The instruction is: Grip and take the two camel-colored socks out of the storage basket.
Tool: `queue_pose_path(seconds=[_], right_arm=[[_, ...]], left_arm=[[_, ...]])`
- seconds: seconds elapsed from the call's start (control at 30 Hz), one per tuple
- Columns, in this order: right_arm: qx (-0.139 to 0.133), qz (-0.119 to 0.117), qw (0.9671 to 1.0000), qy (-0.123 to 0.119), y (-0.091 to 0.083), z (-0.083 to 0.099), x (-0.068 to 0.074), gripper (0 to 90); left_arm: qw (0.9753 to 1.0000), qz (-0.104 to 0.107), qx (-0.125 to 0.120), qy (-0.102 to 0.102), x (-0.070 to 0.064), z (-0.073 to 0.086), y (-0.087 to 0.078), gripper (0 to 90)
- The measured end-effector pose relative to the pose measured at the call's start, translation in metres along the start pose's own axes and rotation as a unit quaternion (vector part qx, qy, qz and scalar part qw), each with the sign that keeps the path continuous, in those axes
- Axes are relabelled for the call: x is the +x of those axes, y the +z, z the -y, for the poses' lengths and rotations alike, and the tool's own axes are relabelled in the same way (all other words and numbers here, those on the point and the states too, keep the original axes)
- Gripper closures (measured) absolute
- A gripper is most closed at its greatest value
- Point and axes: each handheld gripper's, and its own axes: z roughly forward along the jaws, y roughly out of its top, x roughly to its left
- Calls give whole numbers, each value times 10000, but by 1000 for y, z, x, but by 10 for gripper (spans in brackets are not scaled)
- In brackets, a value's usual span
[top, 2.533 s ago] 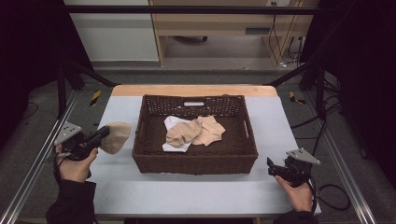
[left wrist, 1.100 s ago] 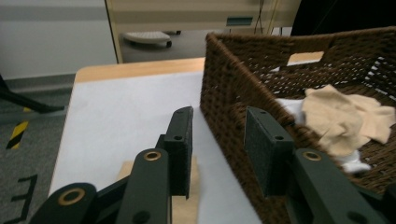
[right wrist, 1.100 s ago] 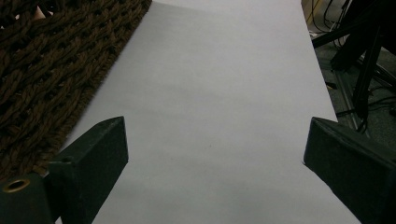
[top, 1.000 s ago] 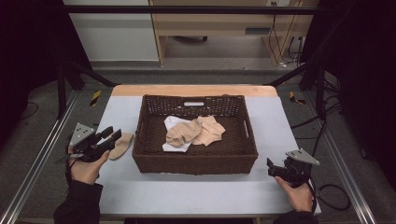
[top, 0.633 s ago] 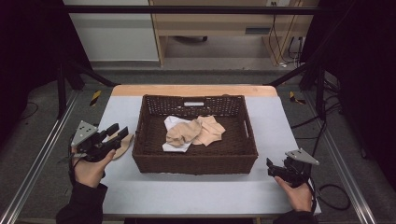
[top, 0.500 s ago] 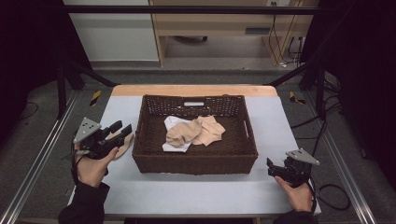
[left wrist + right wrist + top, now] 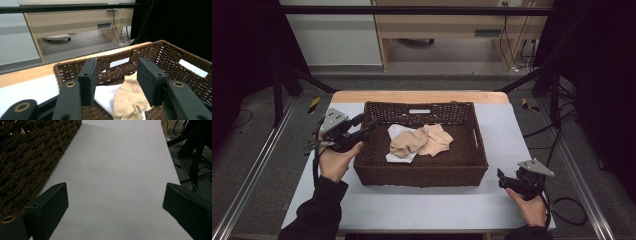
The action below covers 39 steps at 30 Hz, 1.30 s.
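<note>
Over basket (image 7: 422, 172) rim, left gripper (image 7: 364, 127) now empty

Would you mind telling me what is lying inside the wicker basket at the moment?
Inside the wicker basket lie crumpled beige cloths on top of a white cloth. Whatever sits beneath that pile is covered.

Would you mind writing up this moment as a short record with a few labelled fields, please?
Surface: white table
Container: brown wicker basket, mid-table
Contents: beige cloths lying on a white cloth
Left gripper: open, empty, over the basket's left rim, aimed at the cloths
Right gripper: open, empty, low over bare table right of the basket
</note>
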Motion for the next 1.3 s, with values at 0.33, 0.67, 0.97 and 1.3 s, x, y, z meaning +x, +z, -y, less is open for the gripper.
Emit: queue_pose_path(seconds=[0.33,0.67,0.97,1.3], right_arm=[[-9,-4,10000,0,1,0,0,65],[-11,-18,10000,-1,1,0,0,65],[1,-27,10000,-1,1,0,0,65],[22,-33,10000,-4,2,0,-1,65]], left_arm=[[9995,65,206,229,-15,1,42,456],[9972,72,676,309,-19,22,80,457],[9936,-66,1080,316,-13,41,99,461],[9892,-98,1442,255,-10,57,108,460]])
